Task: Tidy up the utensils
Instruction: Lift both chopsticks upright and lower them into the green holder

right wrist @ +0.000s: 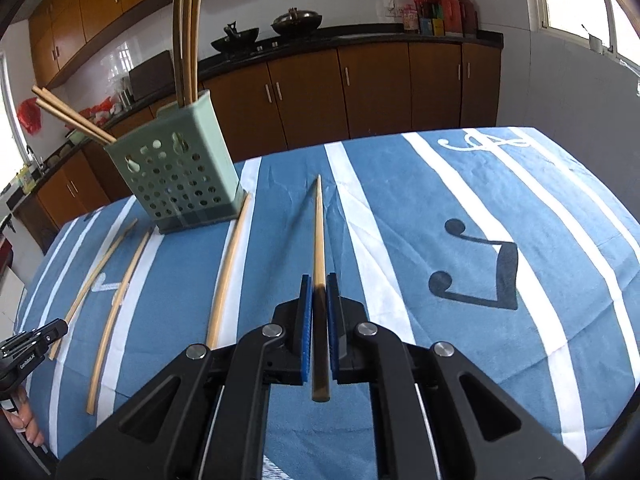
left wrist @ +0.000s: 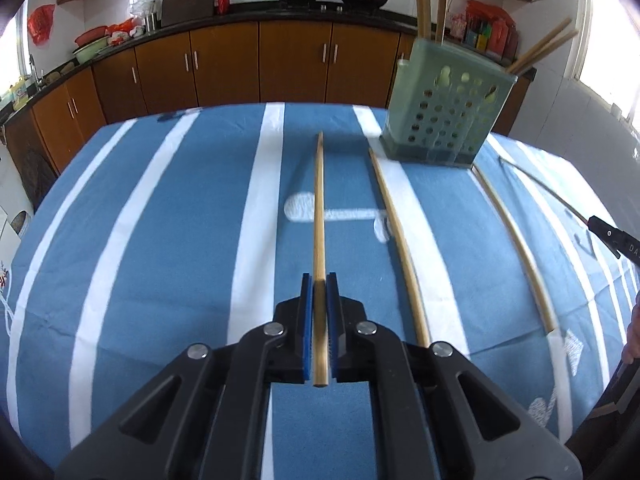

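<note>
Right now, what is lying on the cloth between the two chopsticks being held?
Two loose chopsticks lie there on the striped cloth, seen in the left wrist view. The green holder stands at their far ends.

Matt wooden chopsticks [left wrist: 319, 208]; perforated plastic holder [left wrist: 444, 120]; striped cloth [left wrist: 180, 220].

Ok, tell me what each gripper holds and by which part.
The left gripper clamps one chopstick near its thick end. The right gripper clamps another chopstick, also near its thick end. Both tips point ahead.
</note>
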{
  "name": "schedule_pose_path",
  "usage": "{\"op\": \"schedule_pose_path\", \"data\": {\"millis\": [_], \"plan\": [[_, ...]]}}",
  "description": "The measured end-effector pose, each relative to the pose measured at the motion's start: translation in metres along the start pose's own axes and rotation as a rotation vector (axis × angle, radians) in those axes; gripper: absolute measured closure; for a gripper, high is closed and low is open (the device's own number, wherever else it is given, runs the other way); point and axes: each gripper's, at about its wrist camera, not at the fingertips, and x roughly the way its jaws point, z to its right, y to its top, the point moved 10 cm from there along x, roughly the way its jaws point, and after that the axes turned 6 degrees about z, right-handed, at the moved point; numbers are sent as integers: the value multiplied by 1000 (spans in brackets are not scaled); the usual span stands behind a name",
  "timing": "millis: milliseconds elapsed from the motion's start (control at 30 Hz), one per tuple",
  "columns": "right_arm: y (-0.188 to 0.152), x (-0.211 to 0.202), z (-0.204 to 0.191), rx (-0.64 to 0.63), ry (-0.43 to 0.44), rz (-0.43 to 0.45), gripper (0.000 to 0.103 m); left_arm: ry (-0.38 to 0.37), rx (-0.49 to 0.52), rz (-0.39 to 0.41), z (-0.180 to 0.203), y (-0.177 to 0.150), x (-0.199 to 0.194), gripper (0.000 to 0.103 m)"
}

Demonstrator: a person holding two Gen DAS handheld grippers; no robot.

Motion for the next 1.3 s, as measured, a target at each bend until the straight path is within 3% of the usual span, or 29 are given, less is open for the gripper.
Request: {"op": "schedule_pose_path", "data": {"millis": [300, 667, 1300], "plan": [[37, -28, 2, 34, 16, 121, 95, -33, -38, 177, 4, 54, -51, 95], [60, -45, 0, 56, 47, 197, 95, -46, -90, 323, 6, 96, -93, 95], [95, -74, -18, 49, 114, 283, 96, -75, -65, 398, 16, 128, -121, 96]]}}
